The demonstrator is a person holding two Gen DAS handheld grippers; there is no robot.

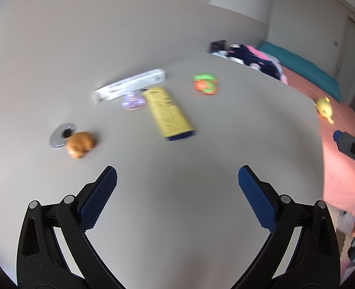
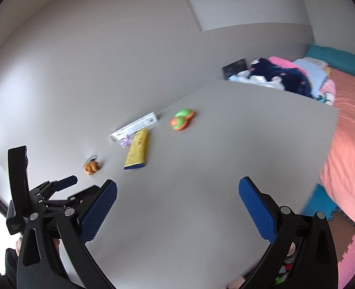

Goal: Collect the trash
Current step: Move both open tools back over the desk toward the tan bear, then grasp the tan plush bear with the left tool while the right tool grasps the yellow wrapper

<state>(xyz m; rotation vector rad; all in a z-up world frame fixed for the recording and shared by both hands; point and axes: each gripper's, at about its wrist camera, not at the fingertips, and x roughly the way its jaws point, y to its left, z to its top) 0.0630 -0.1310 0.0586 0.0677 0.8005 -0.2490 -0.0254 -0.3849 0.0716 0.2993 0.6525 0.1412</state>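
Approach step: left claw (image 1: pixel 177 180) and right claw (image 2: pixel 177 192) both gape wide and empty; yellow box (image 1: pixel 169 113), ahead of them, wants reaching first.

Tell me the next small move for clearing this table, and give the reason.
Probably ease the left gripper forward toward the yellow box. Both the left and the right gripper hang open and empty over bare table, and that box lies flat and closest ahead, with the white box, the purple wrapper and the orange-green wrapper farther back.
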